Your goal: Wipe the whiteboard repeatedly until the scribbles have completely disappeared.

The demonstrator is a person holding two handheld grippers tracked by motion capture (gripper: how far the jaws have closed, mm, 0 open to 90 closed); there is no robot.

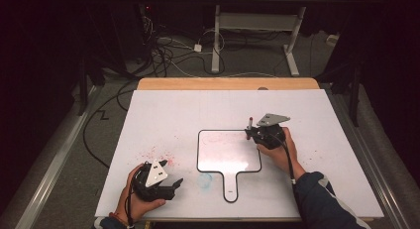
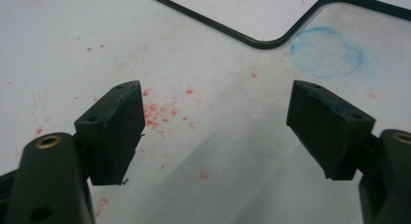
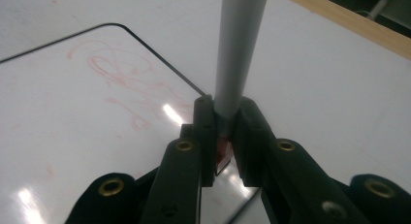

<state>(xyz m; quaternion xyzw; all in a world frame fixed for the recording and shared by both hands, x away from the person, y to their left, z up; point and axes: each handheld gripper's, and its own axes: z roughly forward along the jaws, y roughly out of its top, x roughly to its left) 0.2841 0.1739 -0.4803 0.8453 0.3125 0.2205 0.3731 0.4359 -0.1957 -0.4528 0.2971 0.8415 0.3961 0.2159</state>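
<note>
Right gripper: jaws clamped on a grey marker, held upright at the right edge of the small whiteboard, which lies mid-bench and bears faint red scribbles. Left gripper: jaws wide, nothing between them, low over the white bench near red specks and a blue smudge.

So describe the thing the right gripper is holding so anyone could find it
On the white table lies a black-rimmed whiteboard. At its right edge the right gripper clamps a slim grey marker standing upright, the only stick-shaped thing there.
</note>
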